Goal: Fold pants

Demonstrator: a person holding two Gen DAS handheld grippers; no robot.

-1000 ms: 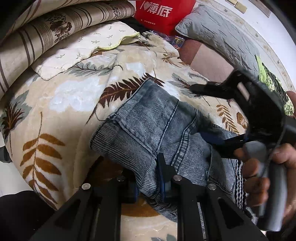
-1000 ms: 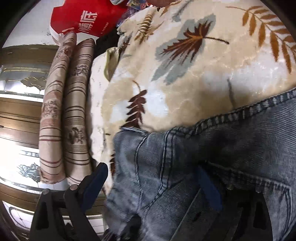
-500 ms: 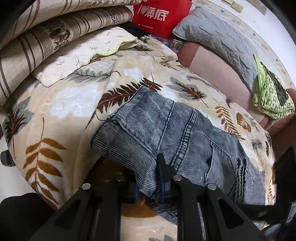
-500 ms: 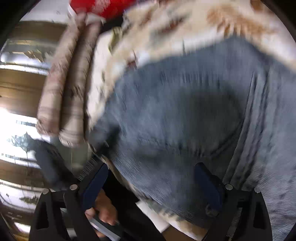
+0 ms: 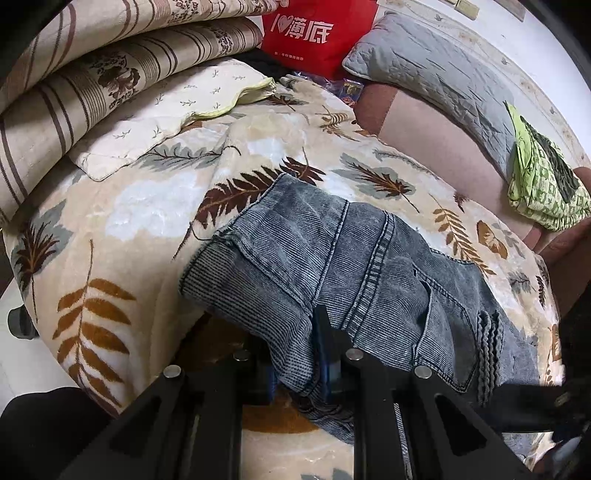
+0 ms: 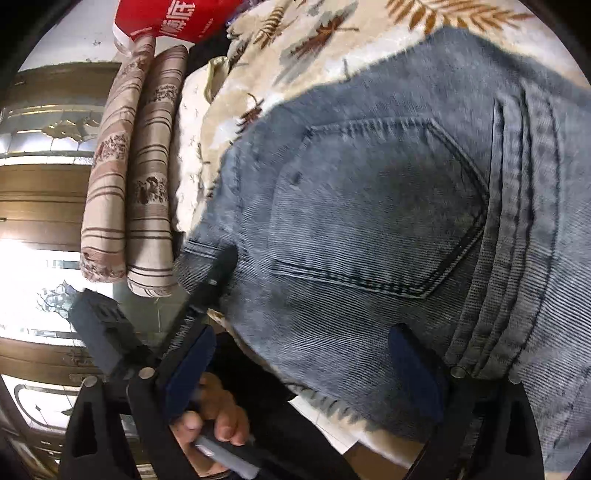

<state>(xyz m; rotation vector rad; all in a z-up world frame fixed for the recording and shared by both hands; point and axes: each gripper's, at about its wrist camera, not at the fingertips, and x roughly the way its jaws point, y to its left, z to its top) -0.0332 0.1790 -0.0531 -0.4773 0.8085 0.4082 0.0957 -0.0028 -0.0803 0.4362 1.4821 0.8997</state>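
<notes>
While the grey-blue denim pants (image 5: 369, 280) lie folded in a thick bundle on the leaf-patterned blanket (image 5: 155, 199), the left gripper (image 5: 295, 365) pinches a hanging fold of the denim at the bundle's near edge, its two blue-padded fingers (image 5: 320, 354) pressed close together with cloth between them. From the left wrist view the pants run from that grip up and to the right across the blanket, a seam and a pocket edge showing on top.

The right gripper (image 6: 306, 373) stands spread wide – its blue pads (image 6: 413, 369) are well apart, one on each side of the lower frame, and no cloth is clamped between them. It hangs over the near edge of the pants (image 6: 388, 206), looking down on a back pocket (image 6: 376, 206) with its stitched outline. In that same view the left gripper (image 6: 218, 273) shows as a dark finger lying on the corner of the denim, with the person's hand (image 6: 210, 432) wrapped round a grey handle below it.

Around the blanket lie a cream sprigged pillowcase (image 5: 166, 114), two striped rolled bolsters (image 5: 92, 85), a red bag with white lettering (image 5: 314, 29), a grey quilted pillow (image 5: 436, 70) and – at the far right – a folded green patterned cloth (image 5: 543, 181)
</notes>
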